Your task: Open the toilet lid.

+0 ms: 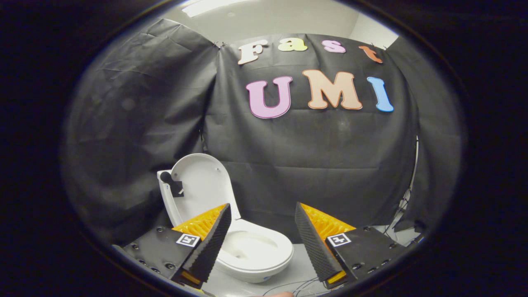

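A white toilet (251, 251) stands on the pale floor ahead of my fingers, against the black cloth wall. Its lid (202, 185) is raised upright, leaning back against the cistern, and the seat ring and bowl lie exposed. My gripper (262, 214) is open, its fingers spread wide with nothing between them. The left finger (210, 243) overlaps the bowl's near left rim in the view; the right finger (315, 243) sits to the right of the bowl. The gripper is apart from the lid.
Black cloth walls close in behind and on both sides of the toilet. Thin cables (297, 286) trail over the floor near the fingers, and more cables (406, 202) hang at the right edge of the cloth. A small dark fitting (173, 183) sits on the cistern's left side.
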Demonstrator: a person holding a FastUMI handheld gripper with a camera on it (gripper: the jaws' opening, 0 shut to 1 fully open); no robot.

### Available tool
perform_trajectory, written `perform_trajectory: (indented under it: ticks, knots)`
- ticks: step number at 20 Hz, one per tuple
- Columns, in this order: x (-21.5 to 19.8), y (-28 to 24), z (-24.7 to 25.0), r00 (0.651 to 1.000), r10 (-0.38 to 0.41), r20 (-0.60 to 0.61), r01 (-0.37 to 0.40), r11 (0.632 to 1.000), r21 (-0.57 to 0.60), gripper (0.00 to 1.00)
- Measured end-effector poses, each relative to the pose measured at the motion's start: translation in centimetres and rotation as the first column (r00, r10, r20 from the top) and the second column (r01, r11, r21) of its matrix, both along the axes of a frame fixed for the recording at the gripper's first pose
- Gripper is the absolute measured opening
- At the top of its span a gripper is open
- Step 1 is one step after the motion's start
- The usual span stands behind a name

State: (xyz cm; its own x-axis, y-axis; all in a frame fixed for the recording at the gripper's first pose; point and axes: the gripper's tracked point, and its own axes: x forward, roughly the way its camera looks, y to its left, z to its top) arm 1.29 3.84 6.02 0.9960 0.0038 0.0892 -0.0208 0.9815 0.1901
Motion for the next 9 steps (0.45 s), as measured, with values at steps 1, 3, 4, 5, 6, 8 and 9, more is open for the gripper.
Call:
perform_trajectory:
  ticks: [1,3,4,5,6,8,9]
  knots:
    - [0.12,0.08,-0.19,1.000,0.002,-0.006,-0.002,1.000,-0.003,0.96]
    - [0.18,0.11,-0.50,1.000,0.005,-0.016,-0.005,1.000,-0.002,0.96]
    - [0.16,0.11,-0.40,1.000,0.006,-0.016,-0.006,1.000,0.001,0.96]
    - [0.06,0.05,-0.33,1.000,0.006,-0.014,-0.006,1.000,0.003,0.96]
    - [-0.07,-0.04,-0.19,1.000,0.001,-0.010,-0.001,1.000,0.005,0.96]
    - [-0.30,-0.08,0.09,1.000,-0.007,0.001,0.007,1.000,0.006,0.96]
    - [-0.30,-0.12,0.12,1.000,-0.010,0.002,0.010,1.000,0.006,0.96]
